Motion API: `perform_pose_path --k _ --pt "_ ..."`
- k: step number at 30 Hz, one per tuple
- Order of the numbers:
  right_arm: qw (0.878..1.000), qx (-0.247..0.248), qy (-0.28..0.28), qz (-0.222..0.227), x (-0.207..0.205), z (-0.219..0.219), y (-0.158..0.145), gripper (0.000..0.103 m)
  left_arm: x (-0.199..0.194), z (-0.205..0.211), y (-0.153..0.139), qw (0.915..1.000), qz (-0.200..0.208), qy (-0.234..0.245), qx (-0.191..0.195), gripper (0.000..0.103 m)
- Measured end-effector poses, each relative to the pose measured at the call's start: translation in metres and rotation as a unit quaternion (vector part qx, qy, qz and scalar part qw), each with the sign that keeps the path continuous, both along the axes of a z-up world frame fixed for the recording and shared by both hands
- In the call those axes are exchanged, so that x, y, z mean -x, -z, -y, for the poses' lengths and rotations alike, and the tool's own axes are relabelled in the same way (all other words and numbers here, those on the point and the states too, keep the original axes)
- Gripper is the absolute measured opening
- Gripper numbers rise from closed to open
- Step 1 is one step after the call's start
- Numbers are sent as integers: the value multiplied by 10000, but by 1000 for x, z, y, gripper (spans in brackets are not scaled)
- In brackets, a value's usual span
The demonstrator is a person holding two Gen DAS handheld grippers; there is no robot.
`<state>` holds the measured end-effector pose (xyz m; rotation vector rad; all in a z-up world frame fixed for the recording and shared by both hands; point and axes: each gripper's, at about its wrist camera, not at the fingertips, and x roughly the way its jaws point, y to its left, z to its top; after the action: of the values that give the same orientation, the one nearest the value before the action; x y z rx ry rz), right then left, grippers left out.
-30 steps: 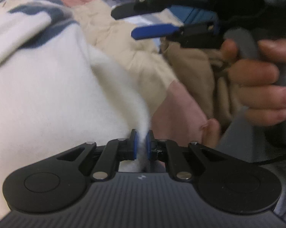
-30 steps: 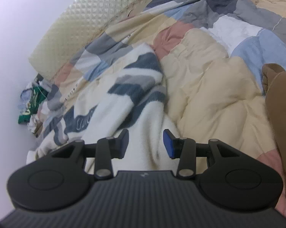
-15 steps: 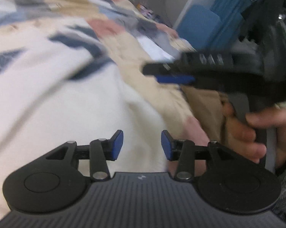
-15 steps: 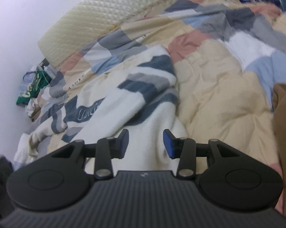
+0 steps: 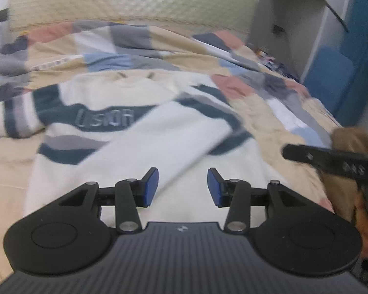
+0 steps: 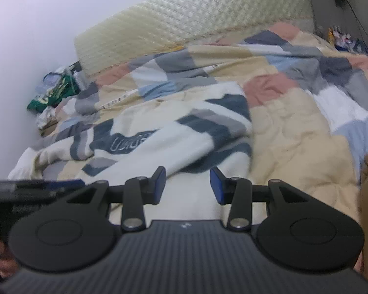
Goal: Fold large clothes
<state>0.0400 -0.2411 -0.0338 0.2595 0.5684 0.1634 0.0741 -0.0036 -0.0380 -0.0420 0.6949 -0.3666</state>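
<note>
A cream sweater (image 5: 139, 147) with navy and grey stripes and chest lettering lies on the bed, its right sleeve folded diagonally across the body. It also shows in the right wrist view (image 6: 179, 142). My left gripper (image 5: 183, 187) is open and empty, above the sweater's lower body. My right gripper (image 6: 187, 186) is open and empty, above the sweater's lower right part. The right gripper's black finger (image 5: 330, 159) shows at the right of the left wrist view. The left gripper (image 6: 37, 188) shows at the left of the right wrist view.
A patchwork quilt (image 6: 294, 127) covers the bed. A quilted cream headboard (image 6: 196, 24) stands at the back. A brown garment (image 5: 350, 142) lies at the right. Clutter (image 6: 54, 93) sits by the wall on the left. A blue chair (image 5: 330, 78) stands beyond the bed.
My left gripper has let go of the sweater's white cloth, opened and pulled back and up. The right gripper stayed open and rose a little.
</note>
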Motion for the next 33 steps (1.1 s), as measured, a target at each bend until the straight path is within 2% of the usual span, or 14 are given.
perform_pose_path --k 7,13,16,20,23,24,26,27,29,31,33 --pt "9996 173 -203 51 -6 -25 6 44 0 -14 -3 9975 320 -463 -416 50" --pt "9993 180 -296 -146 -33 -47 17 44 -16 -33 -5 9958 336 -701 -474 51" --pt "9992 117 -278 -245 -51 -57 21 44 -34 -54 -5 9947 215 -962 -290 55" --pt "9990 10 -308 -333 -80 -75 30 44 -68 -98 -4 9911 -173 -1320 102 56" --pt "9987 35 -359 -350 -101 -87 40 43 -97 -149 0 9821 -447 -1783 414 57" --pt "9986 18 -360 -385 -107 -89 44 45 -107 -169 3 9770 -540 -1983 563 60" --pt "9983 -46 -353 -457 -117 -90 53 69 -124 -217 16 9592 -826 -2518 984 62" --pt "9982 -52 -355 -491 -121 -89 57 70 -130 -245 27 9456 -949 -2876 1192 62" --pt "9974 -18 -404 -595 -126 -88 64 70 -134 -290 44 9194 -1091 -3540 1323 62" --pt "9969 -103 -383 -682 -131 -87 69 70 -132 -335 60 8951 -1104 -4125 1284 62" --pt "9965 -172 -353 -739 -135 -87 71 72 -126 -369 70 8723 -1055 -4654 1070 62"
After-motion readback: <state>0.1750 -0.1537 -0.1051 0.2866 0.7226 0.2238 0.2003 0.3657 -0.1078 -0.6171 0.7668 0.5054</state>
